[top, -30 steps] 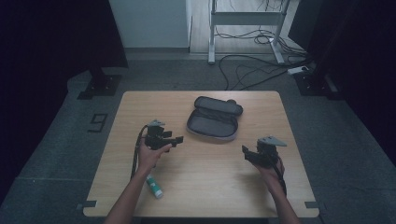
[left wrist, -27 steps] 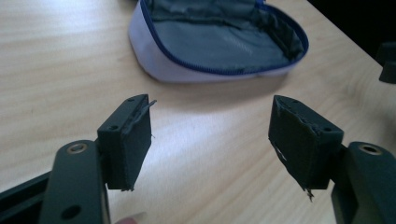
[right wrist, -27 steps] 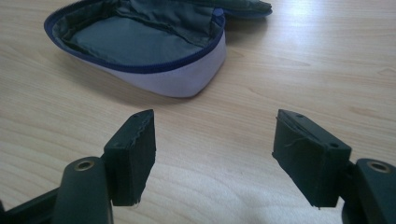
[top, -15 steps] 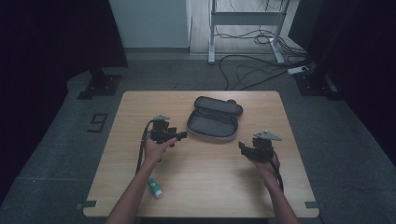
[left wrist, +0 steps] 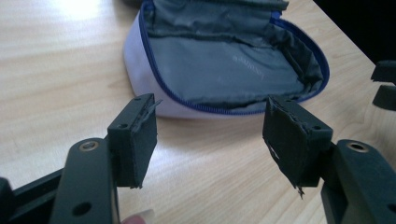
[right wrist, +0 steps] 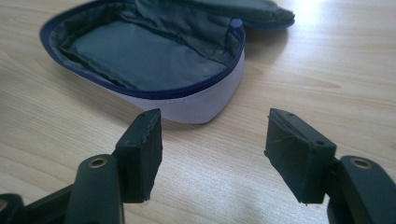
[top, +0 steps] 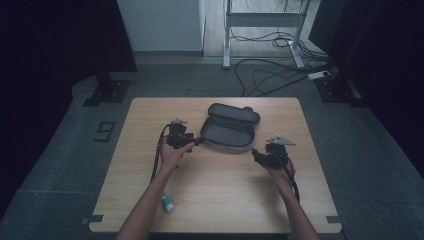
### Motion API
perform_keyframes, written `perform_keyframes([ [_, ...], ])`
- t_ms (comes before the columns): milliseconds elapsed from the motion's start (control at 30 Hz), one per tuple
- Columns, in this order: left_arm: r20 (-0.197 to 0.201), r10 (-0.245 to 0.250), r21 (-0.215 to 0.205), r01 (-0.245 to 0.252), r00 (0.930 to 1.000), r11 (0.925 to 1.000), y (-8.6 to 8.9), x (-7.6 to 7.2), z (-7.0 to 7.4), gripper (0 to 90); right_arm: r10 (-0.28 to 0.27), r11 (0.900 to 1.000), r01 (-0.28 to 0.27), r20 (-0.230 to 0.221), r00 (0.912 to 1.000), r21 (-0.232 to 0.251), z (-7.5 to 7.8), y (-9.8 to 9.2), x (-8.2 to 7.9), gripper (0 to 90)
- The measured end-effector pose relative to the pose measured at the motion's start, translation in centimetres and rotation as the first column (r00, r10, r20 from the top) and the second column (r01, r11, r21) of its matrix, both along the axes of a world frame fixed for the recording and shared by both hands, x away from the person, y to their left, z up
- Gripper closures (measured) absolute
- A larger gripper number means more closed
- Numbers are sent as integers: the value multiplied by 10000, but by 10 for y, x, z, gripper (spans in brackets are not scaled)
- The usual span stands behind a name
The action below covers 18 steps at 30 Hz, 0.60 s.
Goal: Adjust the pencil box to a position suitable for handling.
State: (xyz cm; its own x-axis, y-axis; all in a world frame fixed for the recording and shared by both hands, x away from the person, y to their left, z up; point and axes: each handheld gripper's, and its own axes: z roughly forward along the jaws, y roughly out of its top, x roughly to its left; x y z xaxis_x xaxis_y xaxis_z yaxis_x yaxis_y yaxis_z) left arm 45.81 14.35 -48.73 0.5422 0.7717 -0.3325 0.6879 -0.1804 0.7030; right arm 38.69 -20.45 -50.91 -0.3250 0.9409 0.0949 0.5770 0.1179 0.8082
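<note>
fingers [left wrist: 135, 135] of the left gripper [top: 192, 144] stand spread, with nothing but bare wood between the pads, and the right gripper [top: 257, 154] is spread the same way and just as empty; both sets of jaws have been narrowing a little while the hands close in. the open pouch [top: 229, 129] lies flat near the far middle of the table [top: 215, 200], lid flap folded back, grey lining up, blue zip running round the rim. each gripper faces one end of it: the left sits just beside the pouch's left end, the right near its other end but apart from it. judging by that, the step in hand is to take hold of the pouch at both ends, probably to steady or close it. to do it well, each gripper should come in low and level so one pad slides inside the soft wall and the other outside, pinching the fabric just below the zip rather than shoving the whole pouch across the wood. close one side first to anchor it. a small tube-like thing [top: 167, 202], too blurred to name, lies by the left forearm, well apart from the work.
</note>
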Motion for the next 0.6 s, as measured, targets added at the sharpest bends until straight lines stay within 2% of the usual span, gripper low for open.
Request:
perform_keyframes([
  [67, 54, 57, -59, -57, 10000, 10000, 0, 1, 1, 357, -44, 10000, 44, -7, 10000, 29, -1, 2, 3, 359],
  [133, -50, 117, 91, -116, 9999, 9999, -3, 7, 1, 356, -30, 10000, 30, -15, 10000, 34, -1, 4, 7, 361],
  [200, -136, 79, 42, -78, 9999, 10000, -6, 10, 2, 356, 46, 10000, -46, 14, 10000, -3, -1, 7, 10, 361],
  [300, -54, 90, 122, -89, 9999, 9999, -10, 12, 2, 358, 145, 9998, -144, 116, 9998, -106, -1, 11, 13, 368],
  [367, -154, 27, 167, -24, 9999, 9999, -13, 14, 1, 355, 142, 9999, -142, 4, 9999, -91, -3, 13, 18, 366],
  [400, -156, 62, 413, -56, 9999, 9991, -17, 17, -1, 355, 122, 9998, -122, 8, 9999, -142, -3, 13, 20, 367],
  [467, -201, 130, 537, -119, 9997, 9985, -18, 21, -4, 355, 72, 9999, -71, 41, 10000, -99, -2, 14, 23, 369],
  [600, -352, 335, 601, -313, 9988, 9977, -19, 27, -11, 354, -7, 10000, 8, 114, 9999, -29, 0, 14, 27, 379],
])
